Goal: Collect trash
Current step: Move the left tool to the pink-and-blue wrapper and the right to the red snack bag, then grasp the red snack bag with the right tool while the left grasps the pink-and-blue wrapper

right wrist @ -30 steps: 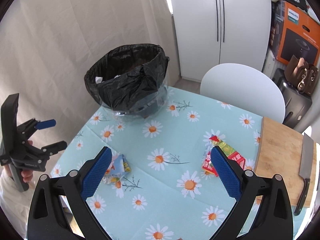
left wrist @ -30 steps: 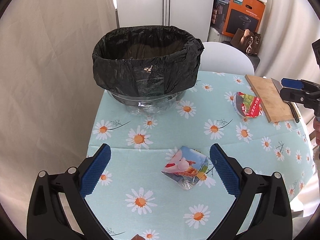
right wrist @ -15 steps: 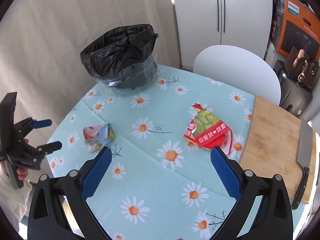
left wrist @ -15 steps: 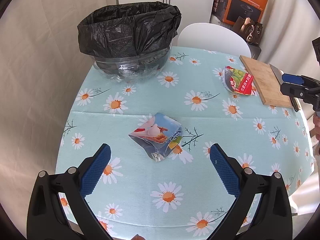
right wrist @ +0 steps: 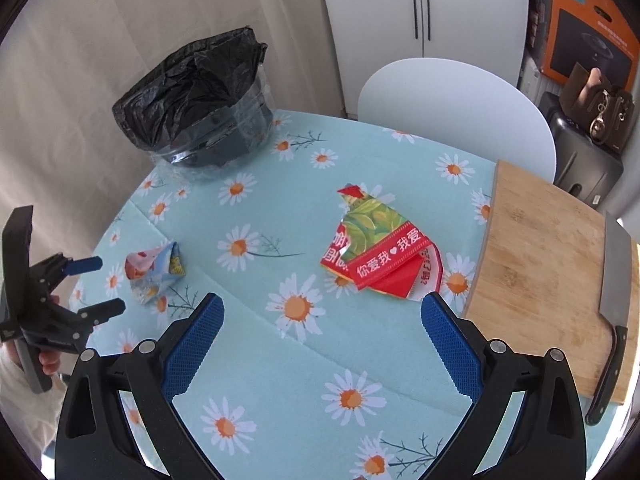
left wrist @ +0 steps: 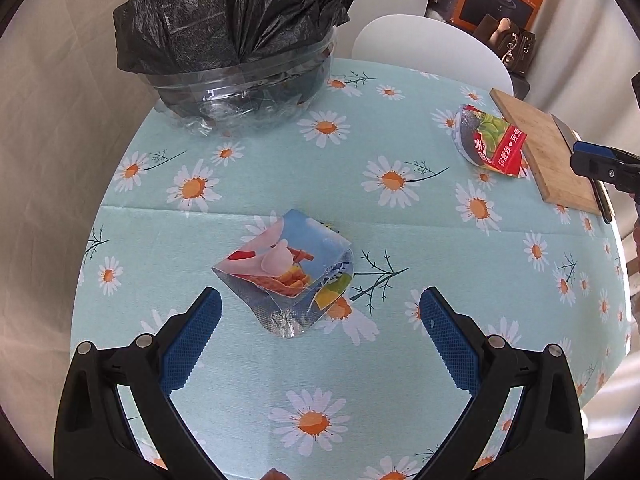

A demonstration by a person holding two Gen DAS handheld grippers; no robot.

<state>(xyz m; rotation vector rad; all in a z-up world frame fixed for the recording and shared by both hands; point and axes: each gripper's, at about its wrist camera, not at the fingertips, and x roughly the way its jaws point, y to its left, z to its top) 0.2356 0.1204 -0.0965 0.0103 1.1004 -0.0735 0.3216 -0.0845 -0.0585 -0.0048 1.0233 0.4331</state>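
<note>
Clearly, both tools are placed for a pick-up and neither has taken anything yet. The left gripper [left wrist: 320, 312], with its blue ribbed pads spread wide, hangs low over the round counter covered by a light blue cloth with daisies [left wrist: 400, 360], and the crumpled blue and pink foil snack bag [left wrist: 288, 284] lies just in front of its opening, between the lines of the two fingers but not touched by them. This wide spread seems chosen so that the puffed, springy bag can pass between the pads before they press. The right gripper [right wrist: 322, 318] is also spread apart and holds nothing; it points at the torn red and green snack wrapper [right wrist: 380, 256], which lies flat on the cloth close beside the bamboo cutting board [right wrist: 552, 260]. A steel cleaver with a black handle [right wrist: 614, 292] rests on the far edge of that board, so the right side probably needs some care there. The clear plastic bin lined with a black trash bag [left wrist: 236, 44] stands at the far edge of the counter, well apart from both pieces, with its top open to receive them. As a judgement, the task is at its beginning: both pieces of trash are on the cloth and must be carried across to the bin.
</note>
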